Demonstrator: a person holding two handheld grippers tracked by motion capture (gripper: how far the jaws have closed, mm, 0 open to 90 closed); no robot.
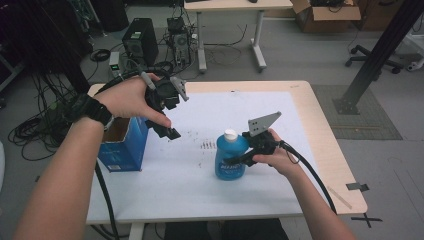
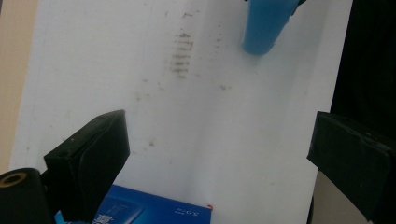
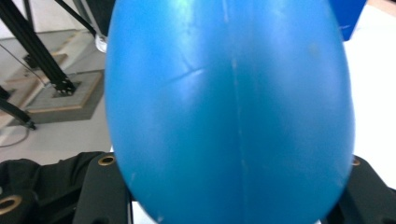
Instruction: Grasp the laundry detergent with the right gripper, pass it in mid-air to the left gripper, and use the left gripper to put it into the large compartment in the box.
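1. Two grippers are in your hands over the desk [image 1: 310, 115], which is covered by a white sheet with a few dark smudges.
2. Your right gripper [image 1: 245, 159] comes in level from the right and its jaws are pinching the blue bottle [image 1: 230, 159]. The bottle stands upright on the white sheet, near the middle of the desk and a little towards your side.
3. From the right gripper view, the bottle [image 3: 229, 112] sits squarely between the two black jaws, its rounded body bulging out over both of them. The jaws press on its sides low in the picture.
4. The bottle's white cap [image 1: 230, 134] is on, above the grip.
5. Your left gripper [image 1: 167, 131] is held above the desk, well apart from the bottle and to its left. Its jaws are spread wide with nothing between them.
6. In the left gripper view, the lower part of the bottle [image 2: 264, 25] shows at the top edge, far beyond the spread jaws and off towards the right one.
7. Just under your left hand [image 1: 131, 97] stands an open blue box [image 1: 122, 145] at the left edge of the desk; its printed face [image 2: 154, 210] shows beside the left jaw.
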